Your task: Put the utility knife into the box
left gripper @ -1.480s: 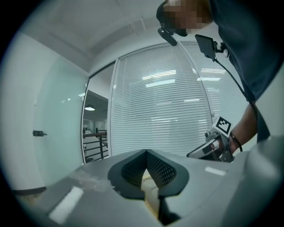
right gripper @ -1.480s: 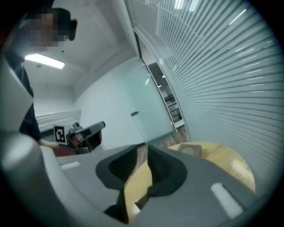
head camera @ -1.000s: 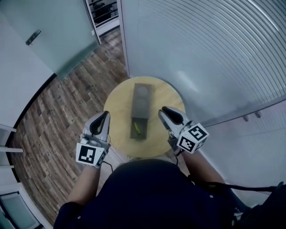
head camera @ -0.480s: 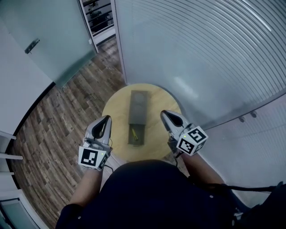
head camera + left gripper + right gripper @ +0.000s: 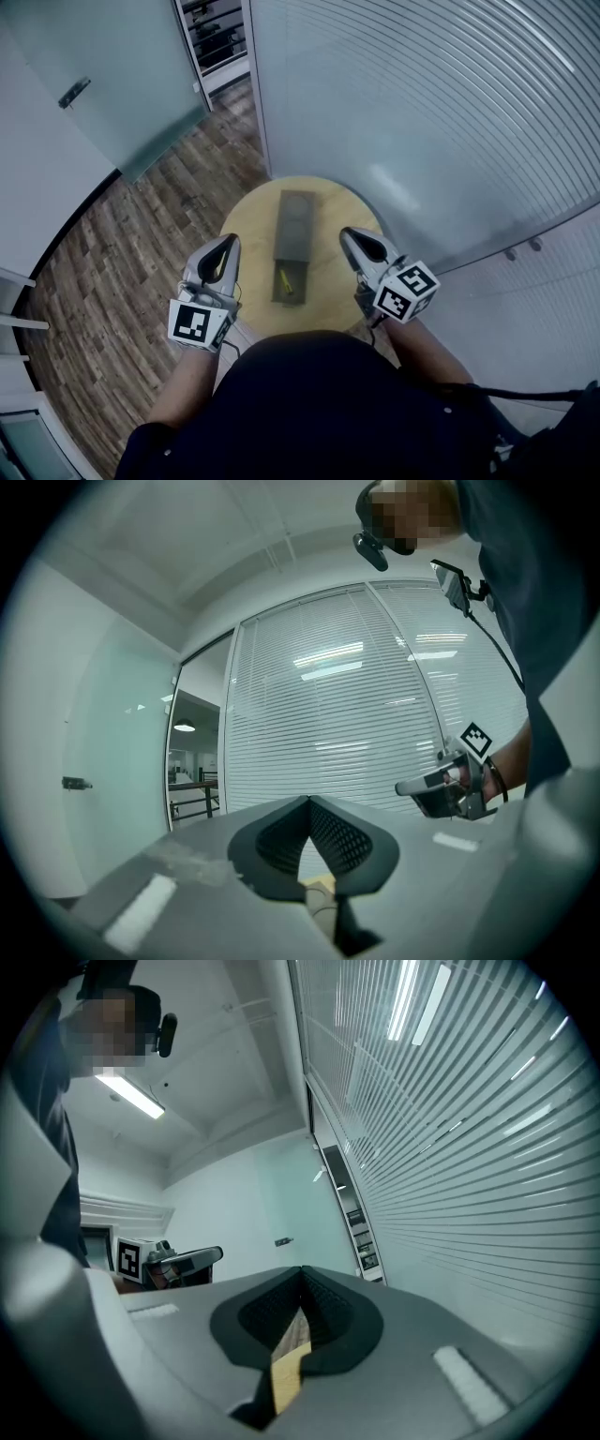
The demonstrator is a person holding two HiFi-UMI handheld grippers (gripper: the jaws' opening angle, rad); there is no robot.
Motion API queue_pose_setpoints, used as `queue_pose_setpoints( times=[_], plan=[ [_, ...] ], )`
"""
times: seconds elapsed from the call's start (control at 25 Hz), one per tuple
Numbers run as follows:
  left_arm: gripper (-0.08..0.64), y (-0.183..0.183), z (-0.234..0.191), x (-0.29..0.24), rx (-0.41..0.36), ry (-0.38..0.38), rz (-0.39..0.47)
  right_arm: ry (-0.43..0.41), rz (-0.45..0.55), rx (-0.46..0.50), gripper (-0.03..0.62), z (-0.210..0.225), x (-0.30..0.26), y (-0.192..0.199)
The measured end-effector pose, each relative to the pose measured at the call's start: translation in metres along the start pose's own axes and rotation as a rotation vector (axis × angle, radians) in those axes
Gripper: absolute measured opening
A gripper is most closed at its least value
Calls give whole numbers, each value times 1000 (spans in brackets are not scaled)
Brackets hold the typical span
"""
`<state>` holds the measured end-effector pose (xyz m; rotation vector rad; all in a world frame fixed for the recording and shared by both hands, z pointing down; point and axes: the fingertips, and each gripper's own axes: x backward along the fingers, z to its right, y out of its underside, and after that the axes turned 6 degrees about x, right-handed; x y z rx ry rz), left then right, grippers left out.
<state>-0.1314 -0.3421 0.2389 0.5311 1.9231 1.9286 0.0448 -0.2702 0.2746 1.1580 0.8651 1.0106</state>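
**Utility knife (image 5: 285,278) lies in the tray, box left open**

Nearest, the left tool (image 5: 226,246) and the right tool (image 5: 349,236) hover on either side of the box's near end. Each is clenched, jaws together on nothing. Between them the yellow knife lies in the pulled-out tray (image 5: 298,289) of the grey box (image 5: 297,217), which sits on the round tabletop (image 5: 246,225). The sleeve points to the far edge. If the tray is to be pushed in, an off-centre nudge could skew it, jam it on the knife, or slide the whole box toward the far rim.

Head view high above round table (image 5: 246,230); both claw views low, upward, blinds (image 5: 347,714) shared.
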Motion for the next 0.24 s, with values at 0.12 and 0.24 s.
queue_pose_setpoints(
  times=[0.12, 0.24],
  plan=[
    [2, 0, -2, -1, -3, -4, 4, -5, 4, 6, 9, 0, -1, -1],
    [2, 0, -3, -1, -11, -4, 3, -8, 5, 11, 9, 0, -2, -3]
  ],
)
